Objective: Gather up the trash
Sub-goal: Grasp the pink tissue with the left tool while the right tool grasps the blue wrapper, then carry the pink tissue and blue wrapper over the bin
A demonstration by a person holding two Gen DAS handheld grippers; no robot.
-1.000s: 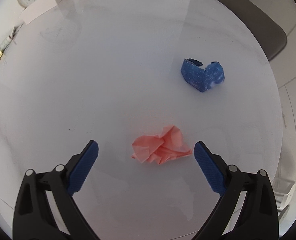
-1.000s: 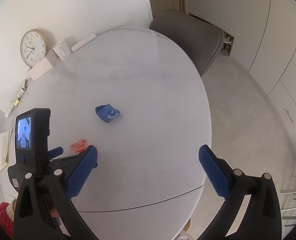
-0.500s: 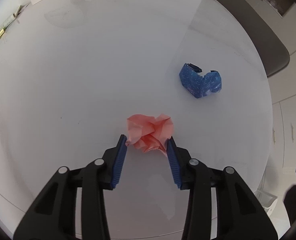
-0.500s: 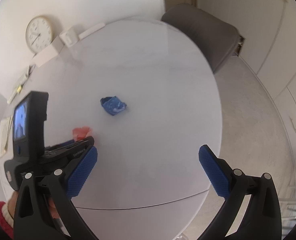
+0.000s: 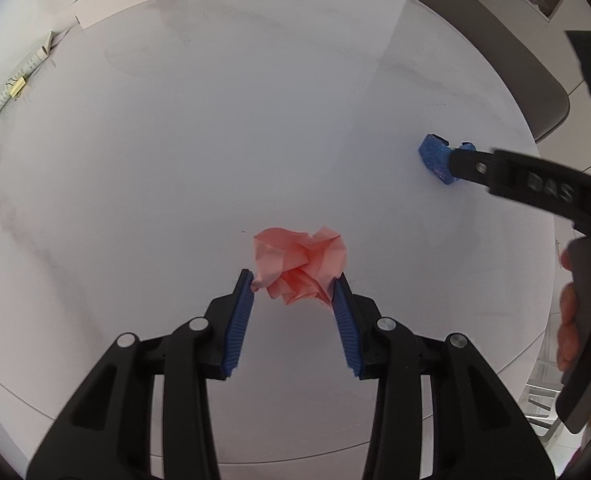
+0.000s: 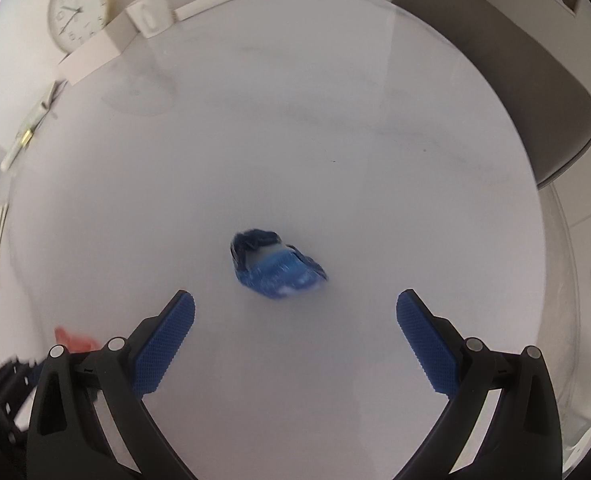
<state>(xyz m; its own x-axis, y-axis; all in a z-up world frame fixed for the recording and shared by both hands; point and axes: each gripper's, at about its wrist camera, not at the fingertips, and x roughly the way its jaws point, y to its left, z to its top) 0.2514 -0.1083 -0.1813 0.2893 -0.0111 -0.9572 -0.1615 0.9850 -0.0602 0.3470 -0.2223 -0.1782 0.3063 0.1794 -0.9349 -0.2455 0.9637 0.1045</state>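
Here the round white bench [image 5: 255, 120] carries a wall clock [image 6: 77, 8] and white boxes [image 6: 95, 54] at upper left, a grey chair [image 6: 515, 72] at upper right. The left hand-held gripper [image 5: 293, 284] pinches the pink paper wad [image 5: 299, 264] at lower centre. The right hand-held gripper [image 6: 295, 312], spread wide, has dropped much closer to the blue wrapper [image 6: 275, 268] than half a second ago.
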